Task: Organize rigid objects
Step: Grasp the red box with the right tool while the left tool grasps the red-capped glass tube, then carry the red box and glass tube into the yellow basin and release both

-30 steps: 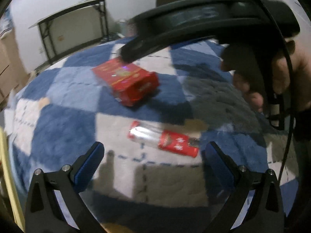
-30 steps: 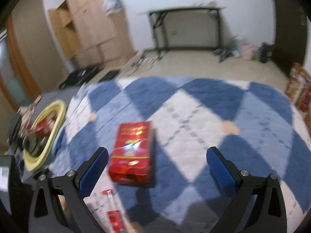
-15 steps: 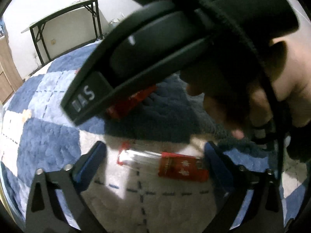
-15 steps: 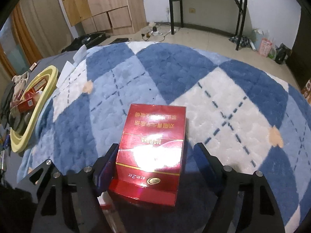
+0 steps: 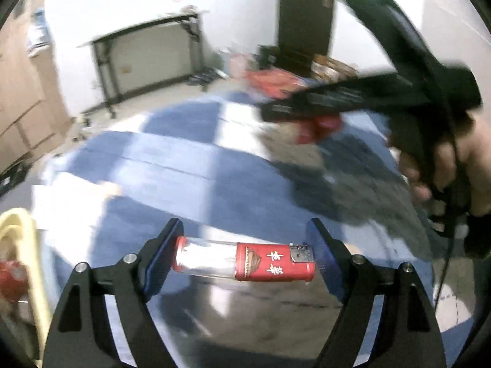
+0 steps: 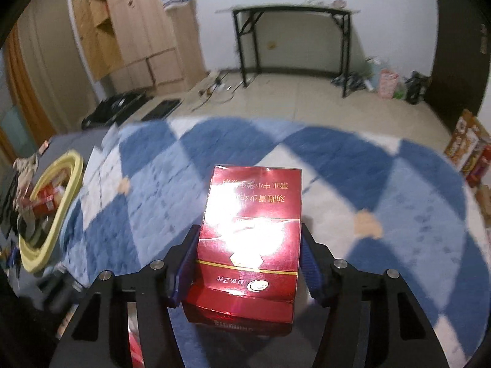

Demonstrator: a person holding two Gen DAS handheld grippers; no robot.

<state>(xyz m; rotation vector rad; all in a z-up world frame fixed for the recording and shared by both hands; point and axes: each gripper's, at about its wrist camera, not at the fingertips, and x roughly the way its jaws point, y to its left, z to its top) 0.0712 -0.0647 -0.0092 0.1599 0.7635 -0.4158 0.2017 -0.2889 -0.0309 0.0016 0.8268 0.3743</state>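
A red-and-clear lighter (image 5: 260,263) lies crosswise between the blue pads of my left gripper (image 5: 244,247). The jaws are closing and each pad touches one end of it, above the blue-and-white checked rug (image 5: 184,168). A glossy red box (image 6: 251,214) with gold print sits between the pads of my right gripper (image 6: 250,245). Those jaws are closing too, and the pads press on its sides. In the left wrist view the right gripper (image 5: 337,104) shows blurred at upper right, the red box (image 5: 319,125) in its tip and a hand (image 5: 445,165) on its handle.
A yellow-rimmed basket (image 6: 66,202) with red packs and clutter stands at the rug's left edge. On the bare floor beyond the rug (image 6: 399,214) are a black folding table (image 6: 291,36), wooden cabinets (image 6: 138,30), cables and bags. Colourful boxes (image 6: 469,150) stand at the right.
Both grippers narrowed onto their objects. The left one took the lighter off the rug and rose. The right one closed on the red box, which has moved to the upper right in the left view.
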